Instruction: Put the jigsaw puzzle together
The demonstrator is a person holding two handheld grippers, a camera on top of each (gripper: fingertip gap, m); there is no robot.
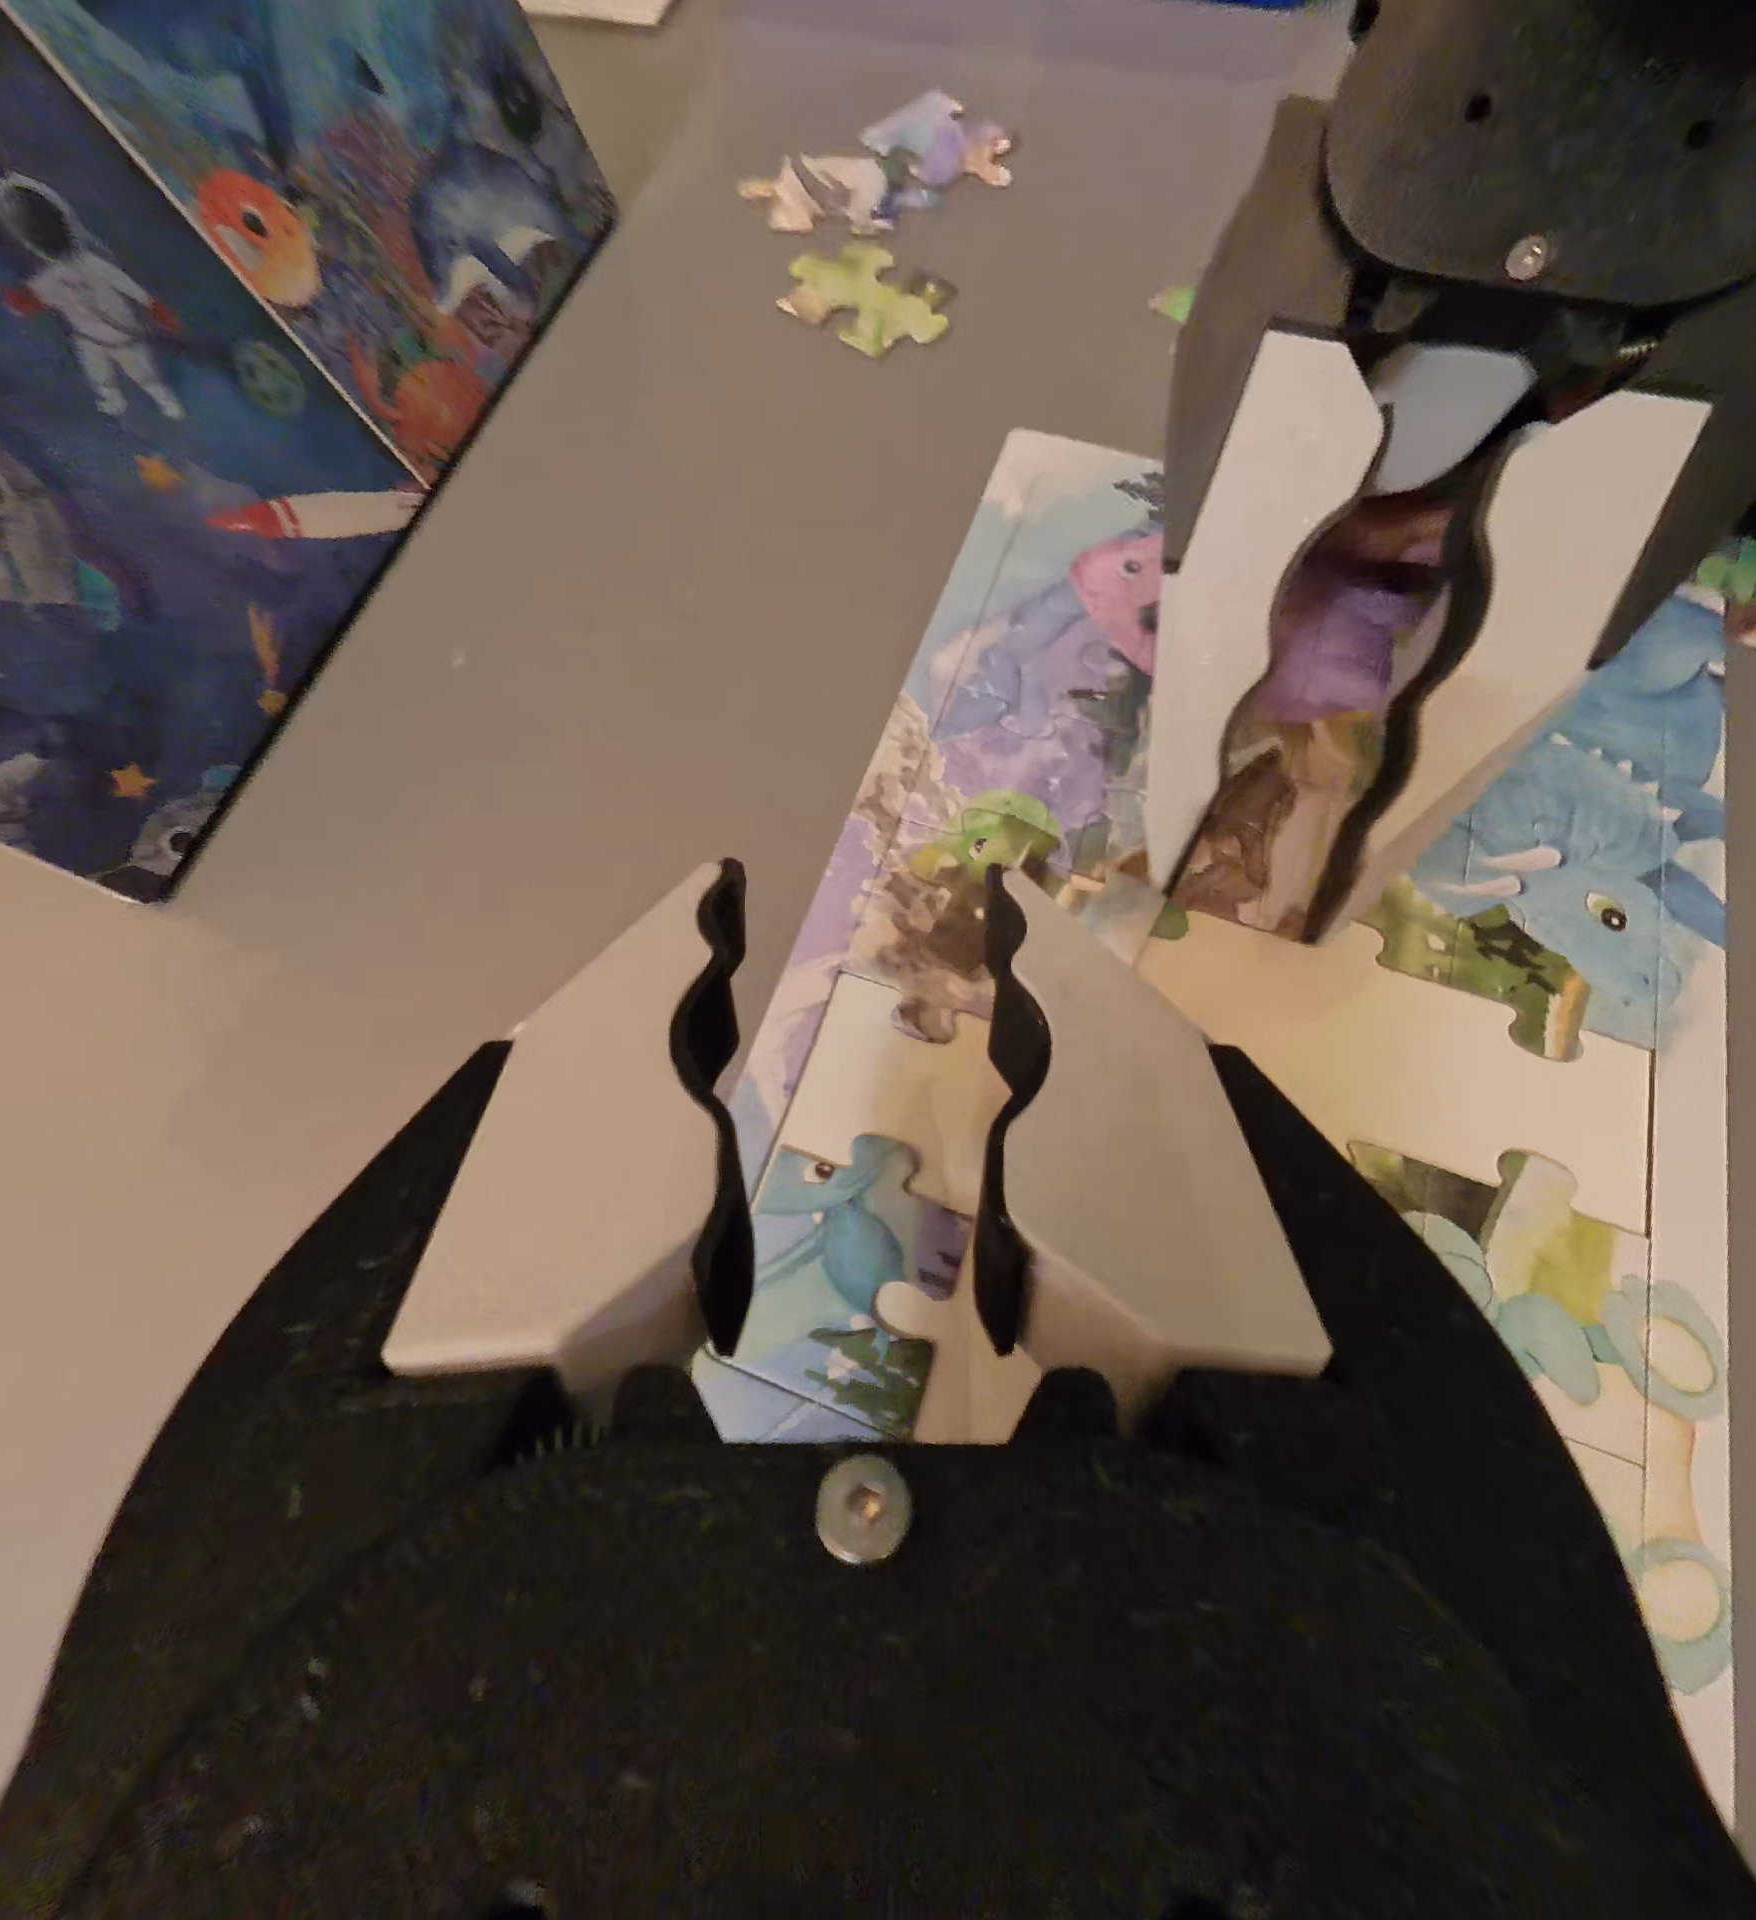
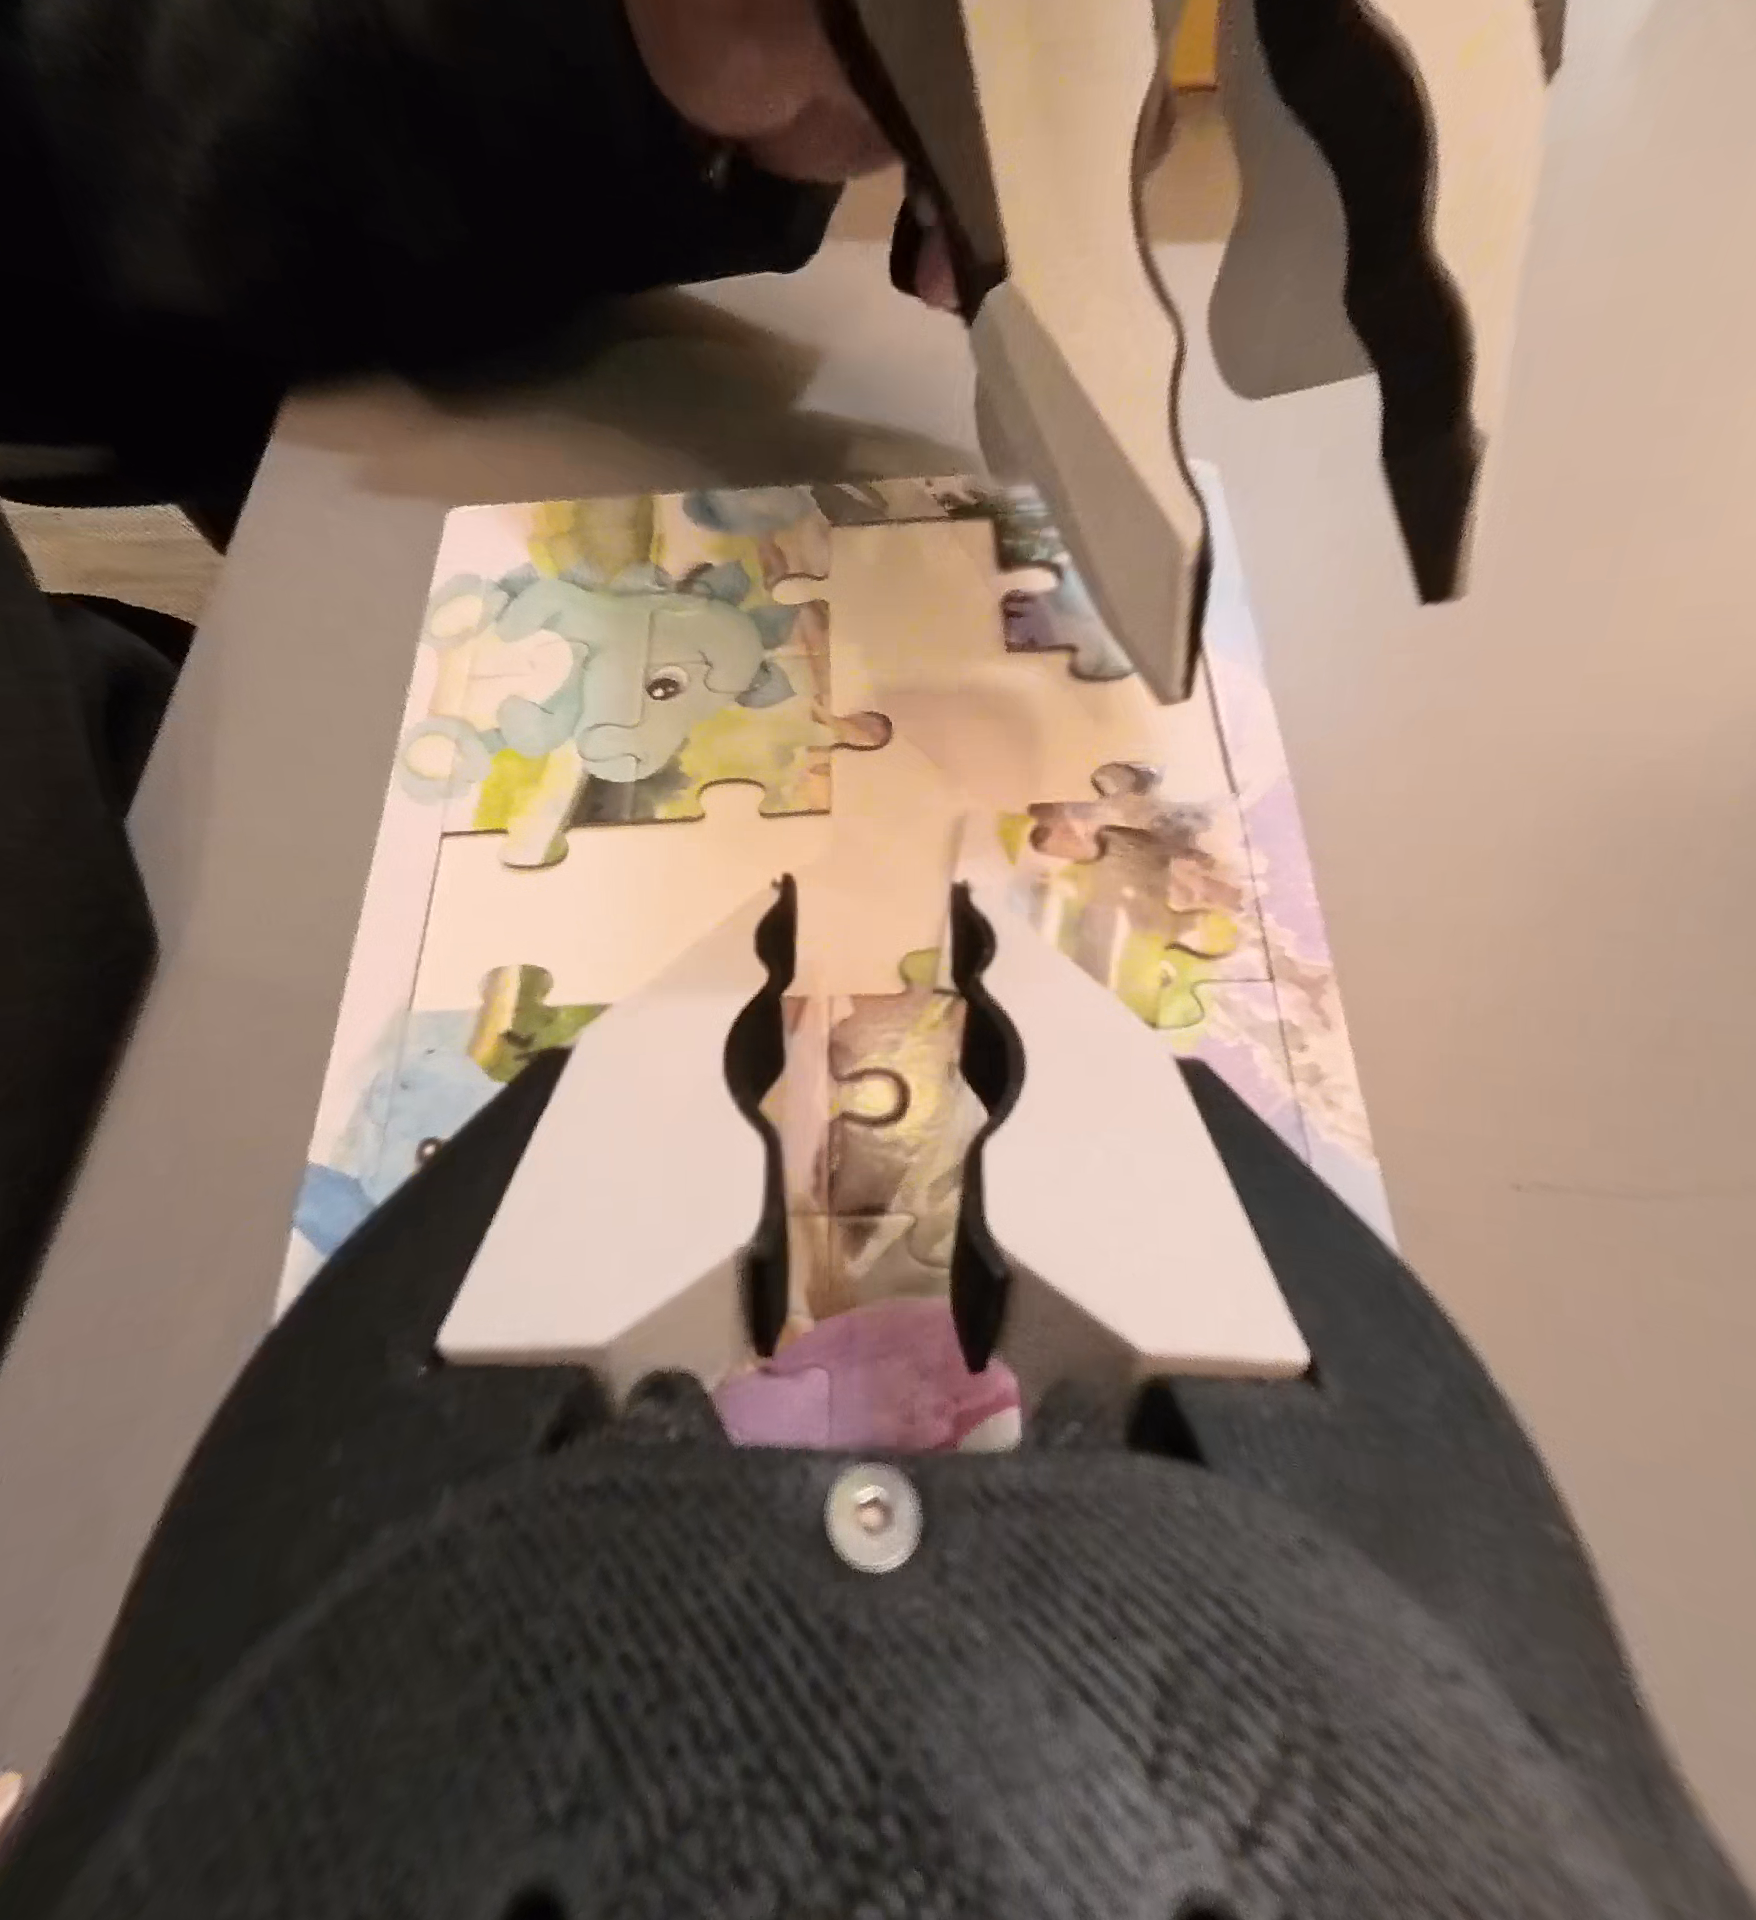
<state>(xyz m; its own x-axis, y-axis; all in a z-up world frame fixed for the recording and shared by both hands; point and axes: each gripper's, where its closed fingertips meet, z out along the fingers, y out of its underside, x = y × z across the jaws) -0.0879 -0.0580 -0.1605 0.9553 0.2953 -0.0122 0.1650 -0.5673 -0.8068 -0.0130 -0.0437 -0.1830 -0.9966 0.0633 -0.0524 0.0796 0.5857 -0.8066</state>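
A dinosaur jigsaw puzzle (image 1: 1580, 852) lies partly put together on a white board (image 1: 1269, 1039) on the table. Bare white gaps remain in the middle of the board (image 2: 645, 904), between joined pieces such as a teal dinosaur (image 2: 635, 675). My left gripper (image 1: 863, 883) is open and empty, just above the puzzle's left edge; it also shows in the right wrist view (image 2: 1310, 634). My right gripper (image 2: 869, 888) is open and empty, with its tips low over the puzzle's middle. In the left wrist view the right gripper (image 1: 1243, 904) points down at the board.
Loose pieces lie on the grey table beyond the puzzle: a green one (image 1: 879, 296) and two purple-white ones (image 1: 853, 192). A puzzle box with space and sea pictures (image 1: 178, 416) stands at the left. A person's dark sleeve (image 2: 230, 208) reaches in across the board's far side. The right tips stand about 9 cm off the teal dinosaur (image 2: 635, 675). To reach the dinosaur jigsaw puzzle (image 1: 1580, 852) in a straight line is about 9 cm for my right fingers, about 15 cm for my left.
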